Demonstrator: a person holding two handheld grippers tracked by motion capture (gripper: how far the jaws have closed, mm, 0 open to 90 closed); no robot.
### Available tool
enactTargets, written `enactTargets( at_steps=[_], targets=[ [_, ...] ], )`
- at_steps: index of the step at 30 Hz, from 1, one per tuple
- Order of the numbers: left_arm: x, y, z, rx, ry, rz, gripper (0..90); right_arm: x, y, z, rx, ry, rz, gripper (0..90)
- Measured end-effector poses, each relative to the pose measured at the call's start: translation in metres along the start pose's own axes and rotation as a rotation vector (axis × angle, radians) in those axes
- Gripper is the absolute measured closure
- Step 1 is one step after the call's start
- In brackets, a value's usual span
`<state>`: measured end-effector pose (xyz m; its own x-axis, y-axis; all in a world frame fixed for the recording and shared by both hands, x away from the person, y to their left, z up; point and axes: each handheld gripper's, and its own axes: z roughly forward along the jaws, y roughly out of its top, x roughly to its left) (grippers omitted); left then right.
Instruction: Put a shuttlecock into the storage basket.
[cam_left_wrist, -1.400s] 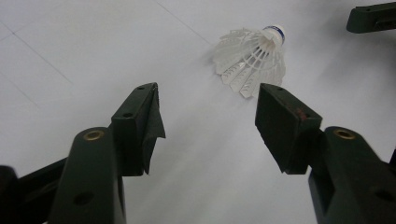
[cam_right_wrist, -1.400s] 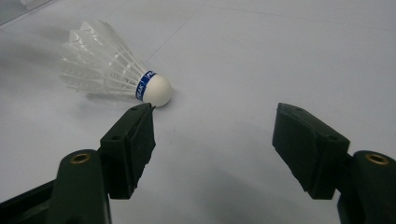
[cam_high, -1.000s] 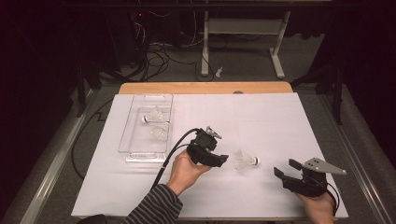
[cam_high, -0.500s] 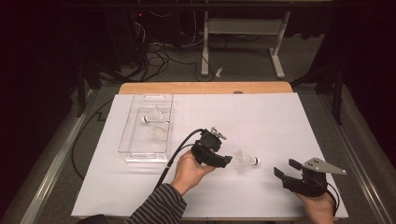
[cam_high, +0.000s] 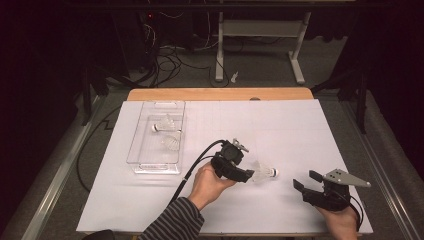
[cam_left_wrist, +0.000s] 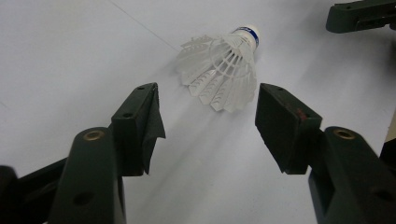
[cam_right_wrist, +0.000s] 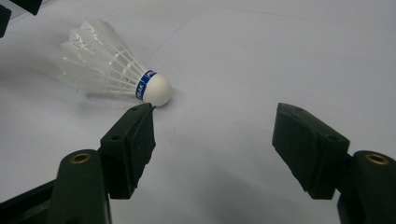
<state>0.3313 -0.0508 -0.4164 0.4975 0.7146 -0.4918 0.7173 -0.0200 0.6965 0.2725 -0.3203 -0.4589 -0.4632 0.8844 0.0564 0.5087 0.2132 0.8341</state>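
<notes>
Shuttlecock (cam_high: 263, 172) lying on its side on white worktop (cam_high: 300, 130), between both grippers. Left gripper (cam_high: 246, 176) just behind its skirt, jaws spread wide, nothing held. Right gripper (cam_high: 302, 180) near, jaws released too. Seen from left gripper: feathers (cam_left_wrist: 219, 74) just ahead of jaw tips. Seen from right gripper: cork (cam_right_wrist: 158, 89) with blue band. From above: clear tray (cam_high: 145, 162) at left, two more shuttlecocks (cam_high: 167, 134) inside.
</notes>
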Motion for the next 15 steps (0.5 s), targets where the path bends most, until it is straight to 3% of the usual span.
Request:
enactTargets(
  at_steps=[15],
  targets=[
    [-0.009,-0.004,0.011,0.035,-0.016,0.010,42.5,0.000,0.000,0.000,0.000,0.000,-0.002,30.5]
  ],
)
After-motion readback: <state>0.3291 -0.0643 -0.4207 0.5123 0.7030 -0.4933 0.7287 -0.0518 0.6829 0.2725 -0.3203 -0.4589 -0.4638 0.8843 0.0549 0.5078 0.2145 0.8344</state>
